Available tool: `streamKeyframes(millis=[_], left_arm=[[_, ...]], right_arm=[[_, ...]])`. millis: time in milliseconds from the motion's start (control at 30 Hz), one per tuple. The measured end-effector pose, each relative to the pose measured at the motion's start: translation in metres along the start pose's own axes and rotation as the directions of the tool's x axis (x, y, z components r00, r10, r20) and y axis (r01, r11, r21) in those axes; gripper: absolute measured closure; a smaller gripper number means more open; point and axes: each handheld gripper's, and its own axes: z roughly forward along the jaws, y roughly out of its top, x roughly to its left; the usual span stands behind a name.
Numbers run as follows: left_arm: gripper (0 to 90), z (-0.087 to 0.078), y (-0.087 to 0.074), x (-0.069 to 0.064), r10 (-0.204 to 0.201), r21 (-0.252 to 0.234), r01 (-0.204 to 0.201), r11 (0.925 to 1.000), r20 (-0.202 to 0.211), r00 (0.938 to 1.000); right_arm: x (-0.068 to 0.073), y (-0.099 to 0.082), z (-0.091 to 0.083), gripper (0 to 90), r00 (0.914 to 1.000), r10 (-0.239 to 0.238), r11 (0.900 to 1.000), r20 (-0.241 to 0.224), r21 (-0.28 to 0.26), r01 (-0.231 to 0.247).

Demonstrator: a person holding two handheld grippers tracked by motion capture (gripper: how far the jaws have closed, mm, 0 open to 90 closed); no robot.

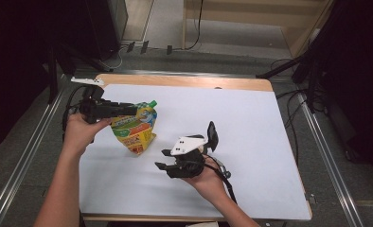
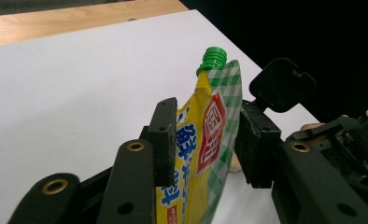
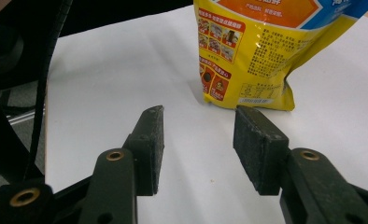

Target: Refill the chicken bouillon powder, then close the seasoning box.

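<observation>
Glossy yellow pouch (image 2: 205,140) (green screw cap), upright on white bench (image 1: 251,123), between parted left gripper (image 2: 205,142) jaws, unpinched.

high view: overhead, far | gripper views: close, low | shared: pouch (image 1: 136,127)

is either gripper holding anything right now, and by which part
Nothing is firmly held. The left gripper straddles the upper part of the yellow pouch below its green cap, pads not pressing. The right gripper is open and empty.
</observation>
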Motion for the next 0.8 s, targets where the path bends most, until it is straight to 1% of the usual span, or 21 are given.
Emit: streamKeyframes(millis=[67,133,200,267,300,333,367,433,467,533,600,667,733,800], left_arm=[[61.8,-0.002,0.002,-0.002,-0.016,-0.002,0.016,0.9999,-0.012,0.9998],[61.5,-0.005,0.003,-0.004,-0.005,-0.006,0.005,1.0,-0.014,0.9999],[59.4,-0.009,0.004,-0.006,0.002,-0.015,-0.002,0.9999,-0.026,0.9996],[55.9,-0.013,0.006,-0.007,-0.013,-0.03,0.013,0.9995,-0.025,0.9996],[54.1,-0.015,0.007,-0.006,-0.031,-0.032,0.03,0.999,-0.016,0.9994],[52.5,-0.016,0.008,-0.005,-0.044,-0.025,0.044,0.9987,-0.009,0.999],[51.6,-0.017,0.008,-0.005,-0.057,-0.019,0.057,0.9982,-0.013,0.9983],[50.7,-0.019,0.01,-0.004,-0.06,-0.004,0.06,0.9982,-0.026,0.9979],[50.3,-0.019,0.01,-0.004,-0.06,-0.005,0.059,0.9982,-0.031,0.9978],[49.5,-0.023,0.011,-0.003,-0.056,-0.02,0.055,0.9983,-0.039,0.9977],[48.3,-0.028,0.012,-0.002,-0.055,-0.036,0.053,0.9979,-0.057,0.9969],[46.7,-0.031,0.012,0.0,-0.058,-0.04,0.055,0.9977,-0.075,0.9955],[46.4,-0.032,0.01,0.004,-0.062,-0.039,0.059,0.9975,-0.084,0.9945],[46.8,-0.033,0.009,0.009,-0.067,-0.034,0.064,0.9974,-0.102,0.9925]], right_arm=[[0.0,0.0,0.0,54.6,1.0,-0.002,1.0,0.001,0.005,0.002],[0.0,0.001,-0.001,54.7,1.0,-0.005,1.0,0.004,0.006,0.005],[0.0,0.002,-0.002,55.4,1.0,-0.003,1.0,0.006,0.001,0.003],[-0.001,0.003,-0.004,55.7,1.0,-0.001,1.0,0.006,0.003,0.001],[-0.001,0.003,-0.004,55.8,1.0,0.0,1.0,0.008,0.002,0.0],[-0.002,0.003,-0.005,55.8,1.0,0.003,1.0,0.008,0.004,-0.003],[-0.002,0.003,-0.006,55.9,1.0,0.005,1.0,0.007,0.005,-0.005],[-0.004,0.003,-0.006,56.0,0.9999,0.014,0.9999,0.002,0.007,-0.014],[-0.005,0.004,-0.007,56.0,0.9998,0.018,0.9998,-0.001,0.009,-0.018],[-0.006,0.005,-0.008,56.0,0.9998,0.019,0.9997,-0.005,0.014,-0.019],[-0.007,0.005,-0.009,56.6,0.9996,0.026,0.9994,-0.012,0.024,-0.026],[-0.007,0.004,-0.009,57.2,0.9993,0.035,0.999,-0.016,0.03,-0.034],[-0.008,0.004,-0.01,57.6,0.9992,0.036,0.9988,-0.016,0.033,-0.036],[-0.01,0.005,-0.012,57.7,0.999,0.042,0.9984,-0.013,0.038,-0.042]])
